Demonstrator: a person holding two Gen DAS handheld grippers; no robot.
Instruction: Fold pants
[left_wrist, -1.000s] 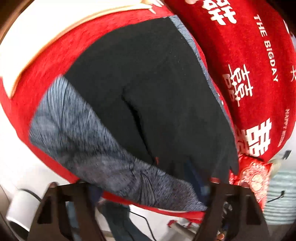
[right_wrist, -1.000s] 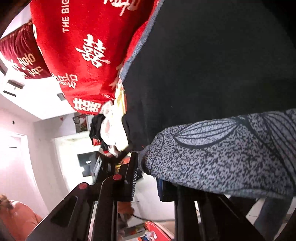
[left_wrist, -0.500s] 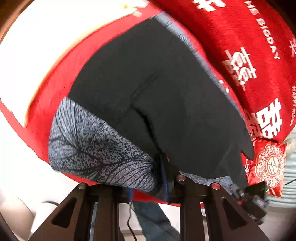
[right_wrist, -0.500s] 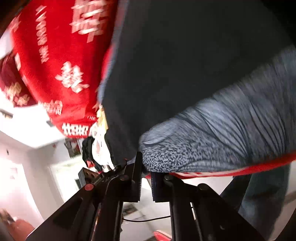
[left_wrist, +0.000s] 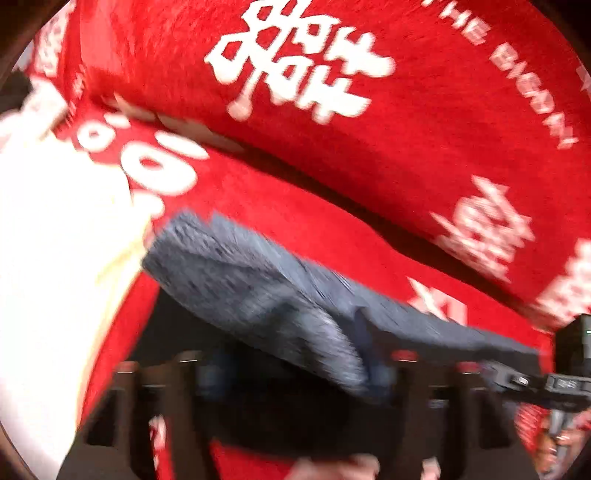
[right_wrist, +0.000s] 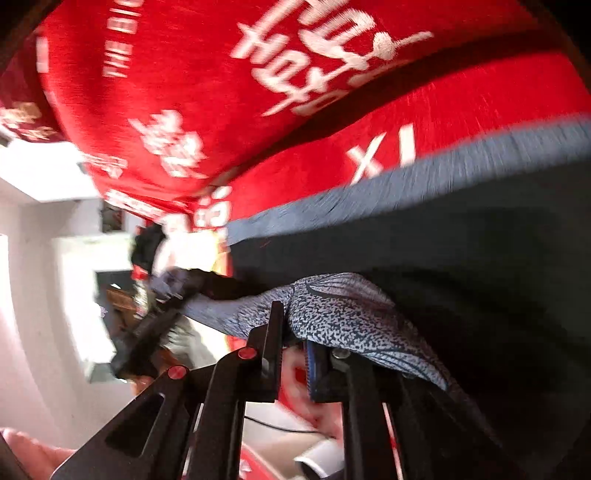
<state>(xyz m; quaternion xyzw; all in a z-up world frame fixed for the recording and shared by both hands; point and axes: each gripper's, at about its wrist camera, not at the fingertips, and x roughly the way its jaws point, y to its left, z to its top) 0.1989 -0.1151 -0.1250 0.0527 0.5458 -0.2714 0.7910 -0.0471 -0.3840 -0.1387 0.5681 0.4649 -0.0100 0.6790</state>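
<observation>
A: Left wrist view. Blurry. Left gripper (left_wrist: 373, 369) seems clamped on grey patterned hem of pants (left_wrist: 266, 291), lifted off red cover (left_wrist: 332, 229). Grip itself smeared by motion, so read as likely, not certain. Right gripper (left_wrist: 532, 380) visible at far right, at the same hem edge.

B: Right wrist view?

A: Sharper. Right gripper (right_wrist: 295, 343) pinched on patterned hem of pants (right_wrist: 340, 310); cloth bunched between the fingers, draped over the right one. Dark body of pants to the right, flat on cover (right_wrist: 295, 177). Left gripper (right_wrist: 173, 291) further along the hem, apparently holding it too.

B: Progress?

A: Mid-fold, by the look. Hem raised at two points, not laid down. Left to do: carrying hem across dark part, releasing, smoothing. Count of folds already in: cannot tell.
</observation>
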